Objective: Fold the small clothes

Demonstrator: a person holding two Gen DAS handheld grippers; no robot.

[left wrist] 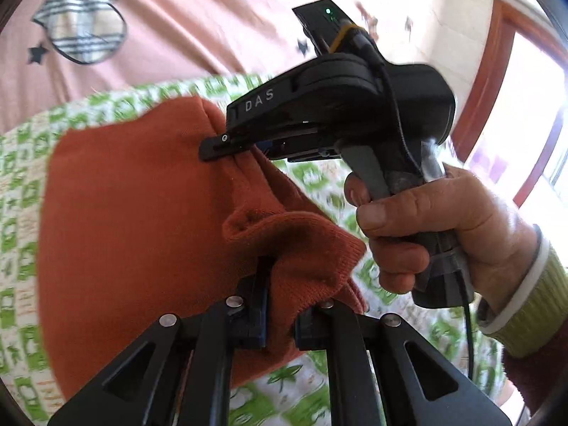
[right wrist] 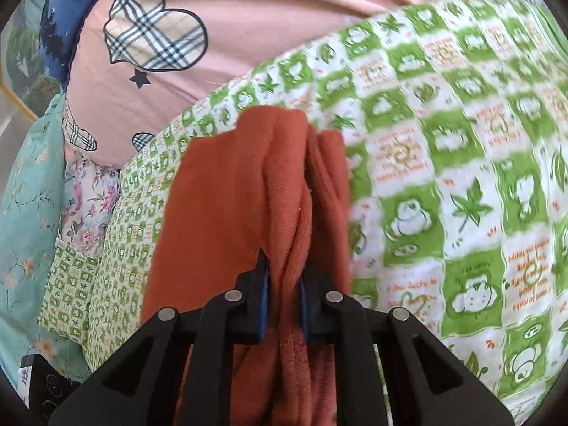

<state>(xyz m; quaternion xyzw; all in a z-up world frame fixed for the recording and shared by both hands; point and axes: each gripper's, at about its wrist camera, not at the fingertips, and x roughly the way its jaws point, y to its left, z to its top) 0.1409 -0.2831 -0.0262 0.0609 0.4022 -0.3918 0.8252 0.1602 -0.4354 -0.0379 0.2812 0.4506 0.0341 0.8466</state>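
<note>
A small rust-orange knit garment hangs lifted above a green and white checked bedcover. My left gripper is shut on a bunched edge of it. My right gripper, held in a hand, is shut on the garment's upper edge, seen from the side in the left wrist view. In the right wrist view the right gripper pinches gathered folds of the garment, which drapes forward over the bedcover.
A pink quilt with plaid heart patches lies behind the bedcover. A teal floral cloth and a blue pillow are at the left. A window with a red-brown frame stands at the right.
</note>
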